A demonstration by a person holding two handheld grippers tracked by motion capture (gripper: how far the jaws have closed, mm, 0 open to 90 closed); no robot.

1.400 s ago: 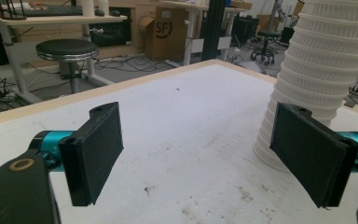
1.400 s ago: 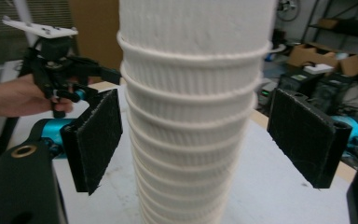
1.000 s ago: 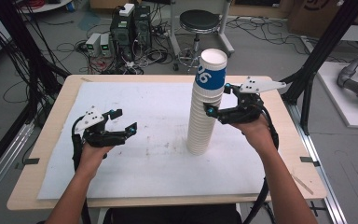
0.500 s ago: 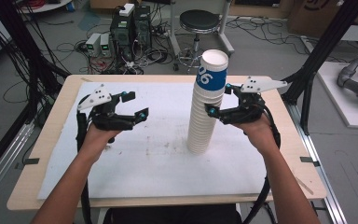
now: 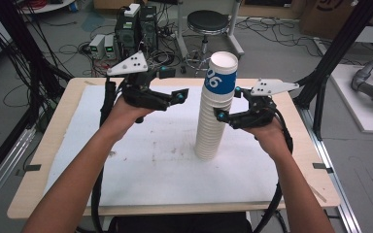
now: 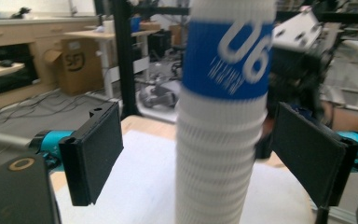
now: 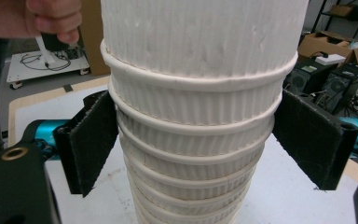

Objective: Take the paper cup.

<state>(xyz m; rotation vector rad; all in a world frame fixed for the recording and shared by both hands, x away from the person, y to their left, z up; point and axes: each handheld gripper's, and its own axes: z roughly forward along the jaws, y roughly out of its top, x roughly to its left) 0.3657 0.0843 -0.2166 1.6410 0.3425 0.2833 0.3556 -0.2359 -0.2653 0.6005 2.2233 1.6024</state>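
Your left gripper (image 5: 175, 83) sits upper left of centre in the high view, lifted off the white mat (image 5: 141, 160), jaws spread wide and aimed right at the cup stack (image 5: 216, 107). In the left gripper view the stack (image 6: 223, 116) stands centred between the two black pads (image 6: 93, 154), clear gaps both sides, nothing pinched; it lines up with the blue-banded top cup (image 6: 228, 51), so my guess is you're set to peel that one off. The stack stands upright mid-frame on the mat, a bit right of centre, top cup marked "06". Your right gripper (image 5: 226, 104), right of centre, straddles the stack's middle. In the right gripper view the ribbed white cups (image 7: 196, 116) sit between spread pads (image 7: 91, 140), left pad just at the rims, right pad apart, so not clamped; likely there to brace the lower cups. The table (image 5: 48, 145) carries only the mat and stack.
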